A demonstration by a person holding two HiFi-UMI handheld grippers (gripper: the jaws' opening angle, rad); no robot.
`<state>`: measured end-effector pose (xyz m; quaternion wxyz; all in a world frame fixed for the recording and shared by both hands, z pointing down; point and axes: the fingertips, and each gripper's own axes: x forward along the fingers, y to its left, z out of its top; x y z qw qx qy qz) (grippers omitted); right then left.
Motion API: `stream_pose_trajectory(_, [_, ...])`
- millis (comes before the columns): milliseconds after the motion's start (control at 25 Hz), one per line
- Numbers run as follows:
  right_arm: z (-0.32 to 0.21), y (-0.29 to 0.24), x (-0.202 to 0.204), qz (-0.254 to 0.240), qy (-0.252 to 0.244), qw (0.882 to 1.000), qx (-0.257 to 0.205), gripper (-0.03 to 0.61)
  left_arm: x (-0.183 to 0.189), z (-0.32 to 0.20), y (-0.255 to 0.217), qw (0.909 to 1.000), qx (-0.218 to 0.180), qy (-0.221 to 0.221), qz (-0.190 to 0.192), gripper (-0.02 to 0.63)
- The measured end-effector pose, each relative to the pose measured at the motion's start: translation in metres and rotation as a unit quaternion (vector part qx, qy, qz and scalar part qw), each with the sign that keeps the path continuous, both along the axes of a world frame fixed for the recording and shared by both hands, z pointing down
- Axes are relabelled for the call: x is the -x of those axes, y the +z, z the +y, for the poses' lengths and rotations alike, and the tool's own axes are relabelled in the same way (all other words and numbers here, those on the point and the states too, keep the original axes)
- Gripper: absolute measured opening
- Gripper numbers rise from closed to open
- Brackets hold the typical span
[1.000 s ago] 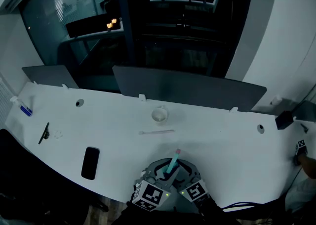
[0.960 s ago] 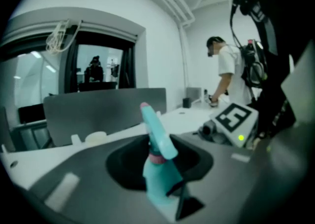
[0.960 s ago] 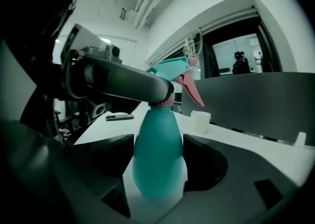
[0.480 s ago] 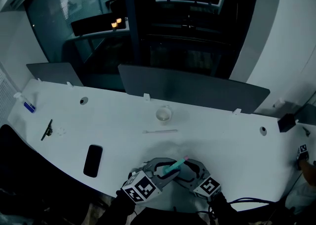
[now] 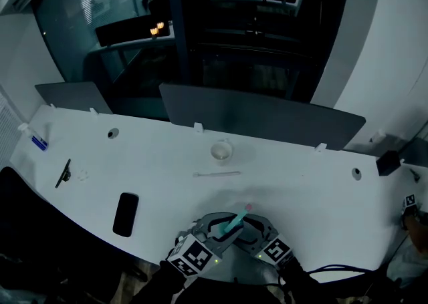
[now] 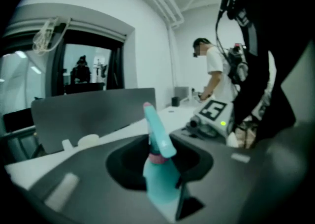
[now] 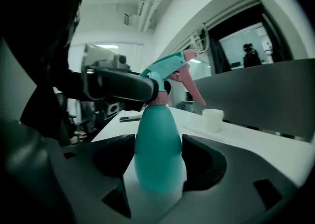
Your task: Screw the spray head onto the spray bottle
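Teal plastic spray bottle (image 7: 158, 139) is located at the near edge of the white tabletop (image 5: 301, 189), between the two tools, leaning slightly in the head view. Its teal spray head with pink trigger and collar (image 7: 170, 68) sits on the bottle neck (how far it is threaded cannot be determined). Left tool (image 6: 160, 166) is clamped on the spray head at neck level, its dark jaws reaching in from the side in the right gripper view. Right tool (image 7: 158, 161) grips the bottle body, both pads against the teal wall; its jaws have just been closing slightly with the bottle between them. Further back on the tabletop, well apart from the bottle: a small white cup (image 5: 220, 152), a thin pale rod (image 5: 216, 174) and a black phone (image 5: 125, 214).
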<state>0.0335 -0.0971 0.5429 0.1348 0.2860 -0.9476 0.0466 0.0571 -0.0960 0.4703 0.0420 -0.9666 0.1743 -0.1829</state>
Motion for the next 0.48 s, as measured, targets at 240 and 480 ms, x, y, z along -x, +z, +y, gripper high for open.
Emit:
stream_pose_trajectory(240, [0.013,0.007,0.01,0.057,-0.21,0.975,0.038,0.31,0.003,0.017,-0.001,0.9889,0.021,0.144,-0.031,0.129])
stream_pose_trajectory(480, [0.0,-0.012,-0.018,-0.057,0.093,0.994,0.024,0.31,0.011,-0.008,-0.005,0.9973,-0.007,-0.067,0.028,0.13])
